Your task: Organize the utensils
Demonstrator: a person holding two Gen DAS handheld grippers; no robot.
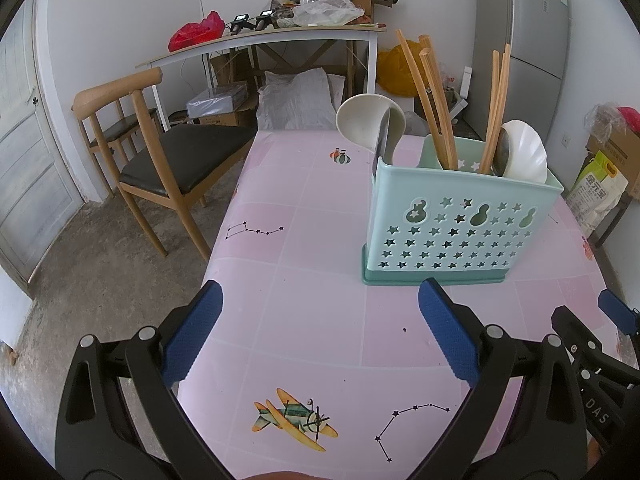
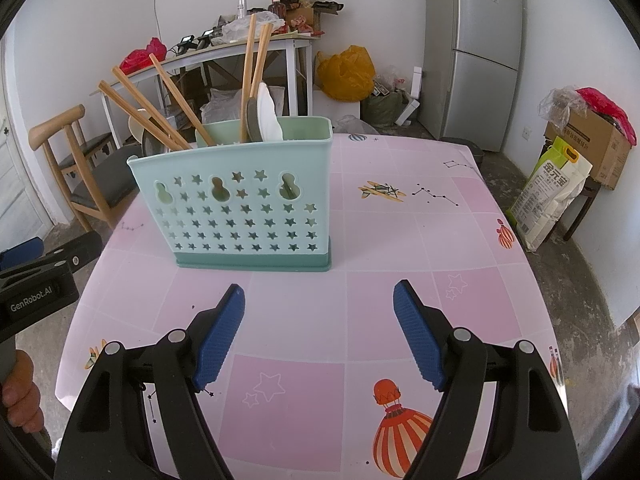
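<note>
A pale teal utensil holder (image 1: 460,224) with star cut-outs stands upright on the pink table (image 1: 312,304). It holds wooden chopsticks (image 1: 436,112), a beige ladle (image 1: 360,122) at its left end and a white spoon (image 1: 524,152) at its right end. The holder also shows in the right wrist view (image 2: 244,204), with chopsticks (image 2: 152,108) and the white spoon (image 2: 268,114). My left gripper (image 1: 320,312) is open and empty, short of the holder. My right gripper (image 2: 320,312) is open and empty, in front of the holder; part of it shows in the left wrist view (image 1: 616,312).
A wooden chair (image 1: 160,148) stands left of the table. A cluttered white desk (image 1: 260,40) lines the back wall. A grey fridge (image 2: 476,52) stands at the back right, with a yellow bag (image 2: 346,72), a rice sack (image 2: 548,192) and a cardboard box (image 2: 592,140).
</note>
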